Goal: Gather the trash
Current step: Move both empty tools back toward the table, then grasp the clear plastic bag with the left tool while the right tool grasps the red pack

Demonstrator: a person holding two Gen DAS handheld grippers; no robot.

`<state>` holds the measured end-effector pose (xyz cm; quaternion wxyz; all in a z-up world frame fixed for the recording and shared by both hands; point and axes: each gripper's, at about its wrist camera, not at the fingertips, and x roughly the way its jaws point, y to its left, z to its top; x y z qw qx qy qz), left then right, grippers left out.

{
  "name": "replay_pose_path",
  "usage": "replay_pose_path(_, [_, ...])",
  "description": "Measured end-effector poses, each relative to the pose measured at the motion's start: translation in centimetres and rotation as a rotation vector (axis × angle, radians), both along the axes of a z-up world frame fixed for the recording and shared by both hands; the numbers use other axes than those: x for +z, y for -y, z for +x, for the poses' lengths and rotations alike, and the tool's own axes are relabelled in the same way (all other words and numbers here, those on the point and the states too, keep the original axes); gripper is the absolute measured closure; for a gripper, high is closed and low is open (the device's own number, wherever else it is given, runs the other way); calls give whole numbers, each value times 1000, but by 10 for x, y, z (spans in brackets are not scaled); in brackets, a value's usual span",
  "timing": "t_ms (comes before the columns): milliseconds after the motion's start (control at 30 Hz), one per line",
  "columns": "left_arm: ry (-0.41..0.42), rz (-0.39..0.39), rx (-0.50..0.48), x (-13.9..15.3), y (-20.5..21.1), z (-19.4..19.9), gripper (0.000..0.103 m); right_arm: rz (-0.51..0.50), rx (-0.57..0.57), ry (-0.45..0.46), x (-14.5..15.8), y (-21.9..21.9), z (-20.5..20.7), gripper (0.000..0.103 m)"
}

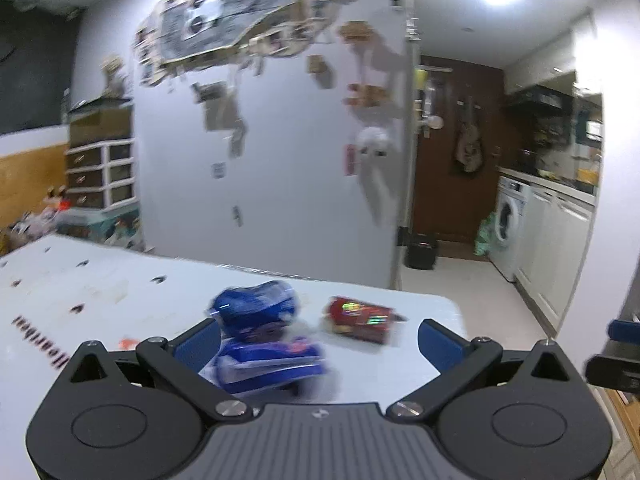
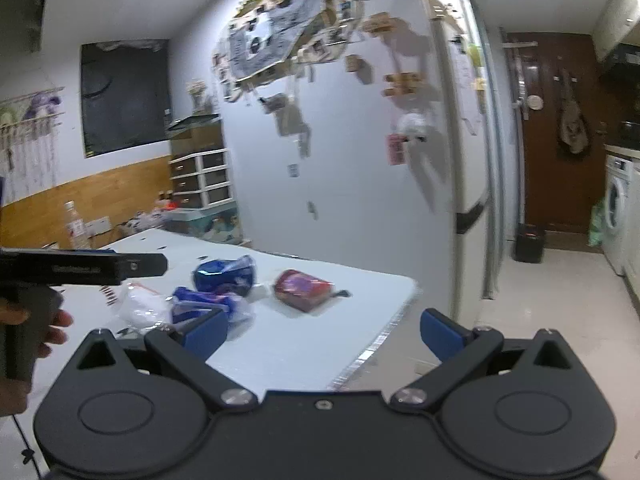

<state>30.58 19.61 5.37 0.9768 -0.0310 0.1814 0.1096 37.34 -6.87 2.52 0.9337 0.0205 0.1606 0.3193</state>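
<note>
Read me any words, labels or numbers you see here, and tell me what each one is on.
Nothing reads with certainty.
Table: dark red lettering near its left edge, sideways and cut off, not readable.
Red wrapper: shiny print, blurred.
Blue wrappers: white print, blurred.
Left gripper: a small pale line of text along its side, too small to read.
Wall papers and pink tag: blurred.
Bottle: label unreadable.

wrappers (image 1: pixel 264 340) crowding left claw (image 1: pixel 320 340), bare table (image 1: pixel 80 292) left

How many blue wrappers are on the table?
2. One blue wrapper lies farther back, left of the red wrapper; the other blue wrapper is nearer, beside the white bag. More could hide behind the grippers.
</note>
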Motion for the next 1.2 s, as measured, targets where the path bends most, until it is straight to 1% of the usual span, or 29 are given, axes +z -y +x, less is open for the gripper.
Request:
replay_pose_path(167, [4, -13, 86, -16, -50, 1, 0, -8, 50, 15, -6, -35, 2, 0])
replay_pose_path(333, [17, -45, 156, -36, -93, 3, 0, -48, 71, 31, -15, -64, 14, 0])
replay_pose_path(433, [42, -96, 200, -48, -119, 3, 0, -69, 69, 49, -23, -77, 28, 0])
replay_pose_path(533, [25, -166, 218, -57, -138, 7, 0, -95, 69, 43, -31, -89, 46, 0])
replay_pose_path(600, [37, -198, 215, -60, -147, 6, 0, -119, 69, 49, -37, -98, 59, 0])
replay_pose_path(733, [47, -258, 193, -62, -160, 9, 0, -162, 48, 96, -46, -114, 85, 0])
replay_pose_path(800, [44, -267, 185, -64, -163, 11, 0, -183, 51, 96, -49, -121, 102, 0])
replay_pose_path(867, [34, -252, 179, -67, -163, 14, 0, -191, 67, 93, -52, -127, 118, 0])
replay_pose_path(933, [24, -242, 165, -69, -162, 16, 0, -185, 74, 79, -53, -130, 135, 0])
replay_pose_path(1033, [19, -251, 136, -73, -163, 17, 0, -142, 74, 43, -54, -134, 160, 0])
replay_pose_path(1100, [2, -273, 106, -76, -163, 17, 0, -116, 79, 9, -54, -137, 175, 0])
replay_pose_path(1200, [-19, -325, 73, -80, -164, 18, 0, -105, 88, -29, -54, -145, 194, 0])
